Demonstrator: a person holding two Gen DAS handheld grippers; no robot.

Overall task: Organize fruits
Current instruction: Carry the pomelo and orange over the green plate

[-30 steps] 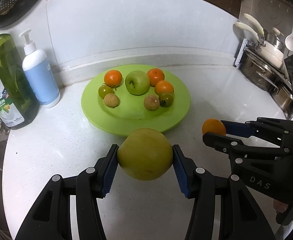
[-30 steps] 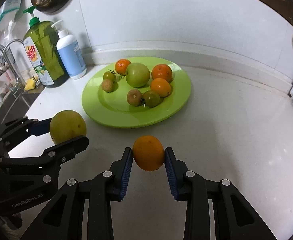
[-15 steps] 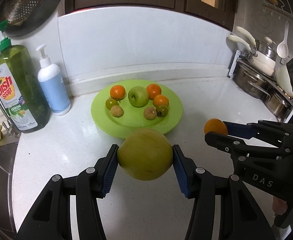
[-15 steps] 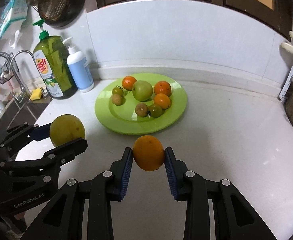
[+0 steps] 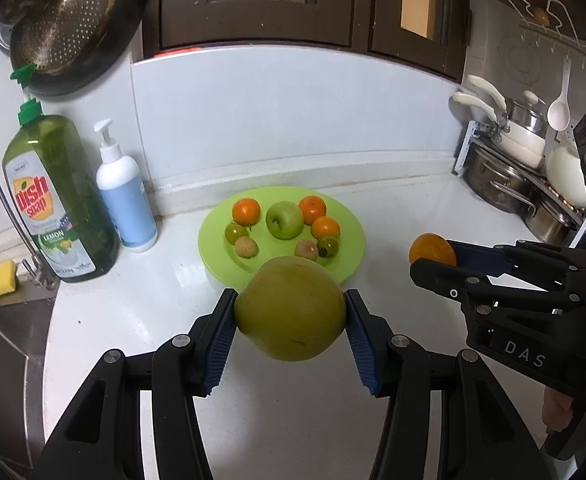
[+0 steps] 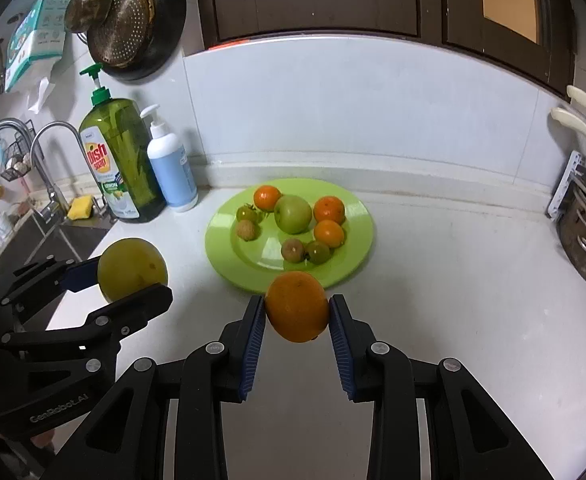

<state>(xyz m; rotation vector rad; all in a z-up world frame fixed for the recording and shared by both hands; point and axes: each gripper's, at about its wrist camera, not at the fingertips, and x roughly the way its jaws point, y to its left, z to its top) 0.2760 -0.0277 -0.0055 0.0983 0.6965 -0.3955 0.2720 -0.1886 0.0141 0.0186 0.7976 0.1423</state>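
Observation:
My left gripper [image 5: 289, 320] is shut on a large yellow-green fruit [image 5: 289, 309], held above the white counter in front of the green plate [image 5: 345, 258]; it also shows in the right wrist view [image 6: 132, 269]. My right gripper [image 6: 297, 316] is shut on an orange [image 6: 297, 307], also seen in the left wrist view [image 5: 431, 249]. The plate [image 6: 253, 268] holds a green apple [image 6: 293, 214], three small oranges, two small green tomatoes and two brownish fruits.
A dish soap bottle [image 5: 55, 200] and a white pump bottle [image 5: 125, 196] stand left of the plate by the wall. A sink with a yellow sponge [image 5: 1, 283] is at far left. Pots on a rack [image 5: 505, 168] stand at right. A colander [image 6: 127, 28] hangs above.
Both grippers have pulled back and up from the plate with their fruits still held; the plate now looks smaller and farther away.

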